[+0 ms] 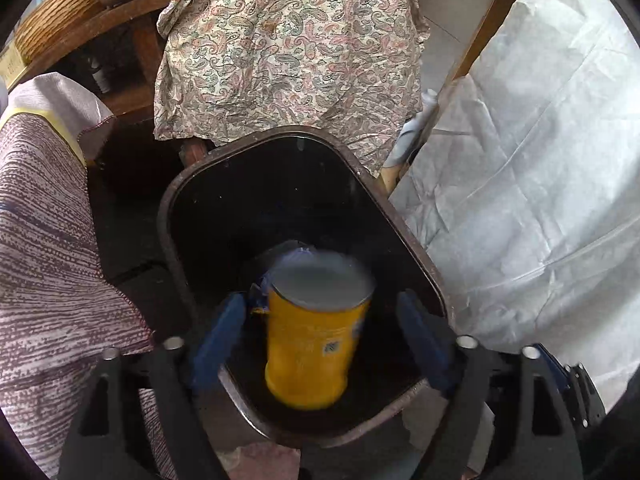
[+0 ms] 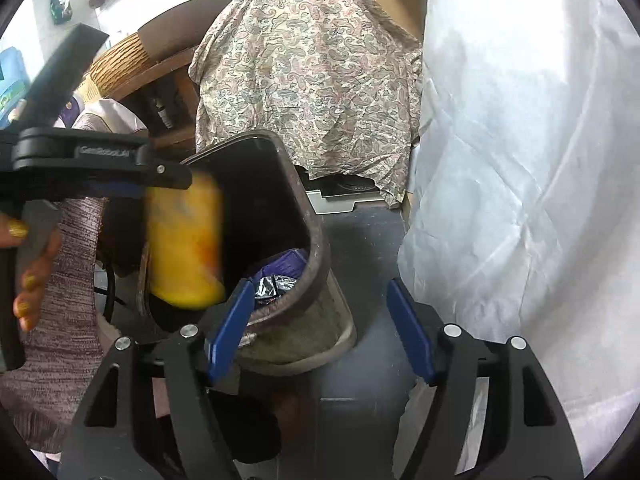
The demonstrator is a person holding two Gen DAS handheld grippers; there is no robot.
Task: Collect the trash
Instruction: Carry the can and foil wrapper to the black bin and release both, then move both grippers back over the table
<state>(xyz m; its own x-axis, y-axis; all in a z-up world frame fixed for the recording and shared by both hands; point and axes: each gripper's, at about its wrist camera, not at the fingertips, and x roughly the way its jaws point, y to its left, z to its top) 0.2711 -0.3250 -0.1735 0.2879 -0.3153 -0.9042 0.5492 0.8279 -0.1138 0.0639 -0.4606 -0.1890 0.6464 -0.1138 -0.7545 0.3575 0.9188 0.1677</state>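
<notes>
Over the bin: yellow can (image 1: 316, 336) between spread pads, untouched.
Left gripper (image 1: 320, 340) gapes above dark bin (image 1: 168, 216); can blurred, within its mouth. Crumpled purple wrapper (image 2: 280, 276) lies inside. Right gripper (image 2: 320, 328) wide, empty.

Left wrist view looks steeply down into the dark bin (image 1: 304, 184) from close above, its rim filling mid-frame. Right wrist view faces the same bin (image 2: 316, 240) from the side, a little farther off, angled down. Both share bin, yellow can (image 1: 312, 340), paisley cloth (image 1: 288, 52), white sheet (image 1: 520, 180).
</notes>
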